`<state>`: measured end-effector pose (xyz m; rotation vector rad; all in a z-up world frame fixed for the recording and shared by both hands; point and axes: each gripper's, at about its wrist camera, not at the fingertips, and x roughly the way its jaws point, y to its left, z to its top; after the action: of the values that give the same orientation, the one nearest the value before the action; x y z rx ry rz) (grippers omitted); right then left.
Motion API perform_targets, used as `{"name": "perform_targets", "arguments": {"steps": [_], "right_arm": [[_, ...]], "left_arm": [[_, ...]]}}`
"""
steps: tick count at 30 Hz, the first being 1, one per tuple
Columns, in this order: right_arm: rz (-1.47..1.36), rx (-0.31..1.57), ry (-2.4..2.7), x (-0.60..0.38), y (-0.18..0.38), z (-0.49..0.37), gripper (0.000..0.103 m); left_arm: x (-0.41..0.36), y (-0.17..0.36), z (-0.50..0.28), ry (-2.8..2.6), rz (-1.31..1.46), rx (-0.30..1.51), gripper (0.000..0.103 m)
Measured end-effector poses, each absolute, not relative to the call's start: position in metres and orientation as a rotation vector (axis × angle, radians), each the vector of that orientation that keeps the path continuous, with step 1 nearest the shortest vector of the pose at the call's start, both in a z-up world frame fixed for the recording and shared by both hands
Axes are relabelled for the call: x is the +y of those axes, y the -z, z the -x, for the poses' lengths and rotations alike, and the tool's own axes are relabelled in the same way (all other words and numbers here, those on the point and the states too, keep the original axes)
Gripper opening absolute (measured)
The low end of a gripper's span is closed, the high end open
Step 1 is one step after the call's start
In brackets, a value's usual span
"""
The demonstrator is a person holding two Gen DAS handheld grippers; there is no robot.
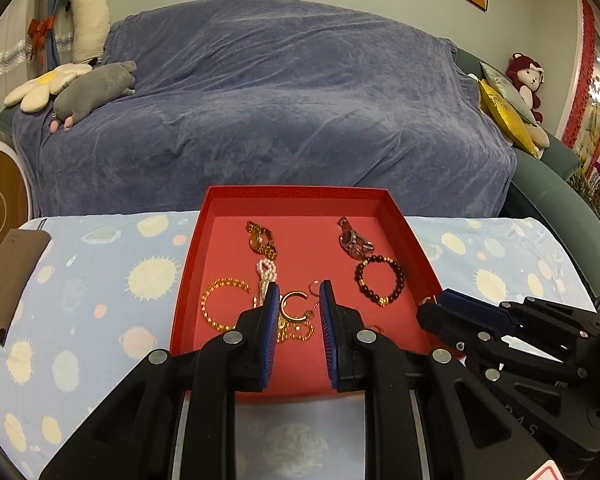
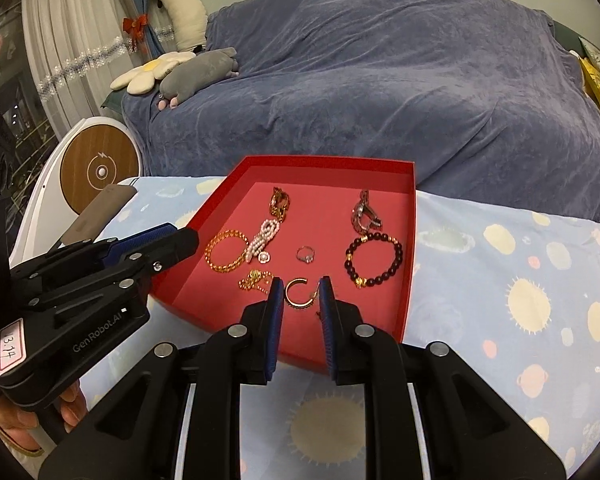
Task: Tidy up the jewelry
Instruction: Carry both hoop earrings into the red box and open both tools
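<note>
A red tray (image 1: 404, 232) (image 2: 408, 264) lies on the patterned cloth and holds the jewelry. In it are a gold open bangle (image 1: 290, 304) (image 2: 297, 292), a dark bead bracelet (image 1: 380, 280) (image 2: 374, 258), an amber bead bracelet (image 1: 220, 304) (image 2: 226, 252), a pearl piece (image 2: 264, 242), a small ring (image 2: 305, 255), a gold chain (image 2: 254, 280), a gold brooch (image 1: 262, 240) and a watch (image 1: 354, 240) (image 2: 364, 212). My left gripper (image 1: 299, 298) is open above the bangle. My right gripper (image 2: 300, 294) is open around the bangle from the near side; it also shows in the left wrist view (image 1: 440, 300), with its jaws looking closed from that angle.
A blue-covered sofa (image 1: 276, 112) stands behind the table with plush toys (image 1: 96, 92). A brown flat case (image 1: 10, 276) lies at the table's left end. A round wooden-faced device (image 2: 100, 170) stands at the left.
</note>
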<state>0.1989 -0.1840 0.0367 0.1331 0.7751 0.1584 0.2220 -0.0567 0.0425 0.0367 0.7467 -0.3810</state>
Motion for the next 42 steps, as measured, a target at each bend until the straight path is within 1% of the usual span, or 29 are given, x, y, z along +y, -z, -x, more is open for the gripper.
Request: {"name": "perform_targets", "arguments": {"steps": [10,16,24,31,42], "right_arm": [[-0.161,0.837,-0.161,-0.183,0.002,-0.246,0.017],[-0.162,0.855,-0.156,-0.184,0.016,-0.255,0.017],[-0.163,0.856,-0.154,-0.186,0.02,-0.26,0.017],[-0.173,0.84,-0.145,-0.194,0.018,-0.258,0.017],[-0.168,0.799,-0.133,-0.195,-0.007,-0.278,0.017]], "left_arm": [[-0.072,-0.007,-0.28,0.349,-0.037,0.813,0.018],[-0.077,0.008,-0.289,0.35,-0.037,0.836,0.018],[-0.081,0.015,-0.295,0.346,-0.033,0.847,0.018],[-0.078,0.011,-0.298,0.342,-0.03,0.838,0.018],[-0.075,-0.016,-0.317,0.324,-0.03,0.805,0.018]]}}
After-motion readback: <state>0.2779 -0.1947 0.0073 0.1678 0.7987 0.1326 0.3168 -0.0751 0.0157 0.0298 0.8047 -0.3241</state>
